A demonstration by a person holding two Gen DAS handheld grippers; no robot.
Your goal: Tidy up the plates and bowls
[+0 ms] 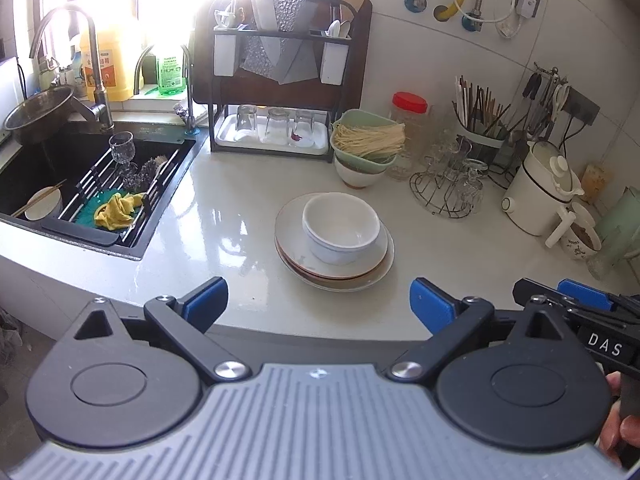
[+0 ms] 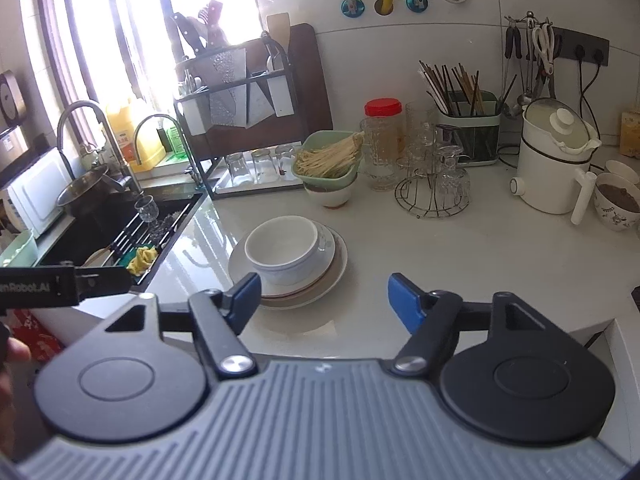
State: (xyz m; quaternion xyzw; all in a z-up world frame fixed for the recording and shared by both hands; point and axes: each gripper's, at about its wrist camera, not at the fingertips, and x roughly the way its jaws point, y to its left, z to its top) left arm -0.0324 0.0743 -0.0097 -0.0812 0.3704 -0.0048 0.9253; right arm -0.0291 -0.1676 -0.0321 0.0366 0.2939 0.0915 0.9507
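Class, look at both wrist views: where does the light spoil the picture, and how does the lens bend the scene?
Left wrist view: the window is blown out white, washing out the knife rack's top, and glare streaks the countertop. Right wrist view: the same backlight silhouettes the rack; fisheye distortion curves the window frame and counter edge, and corners go dark.

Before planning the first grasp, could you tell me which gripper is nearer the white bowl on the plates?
Right. The right gripper has one fingertip over the plates' rim beside the white bowl; the left gripper hangs back at the counter edge.
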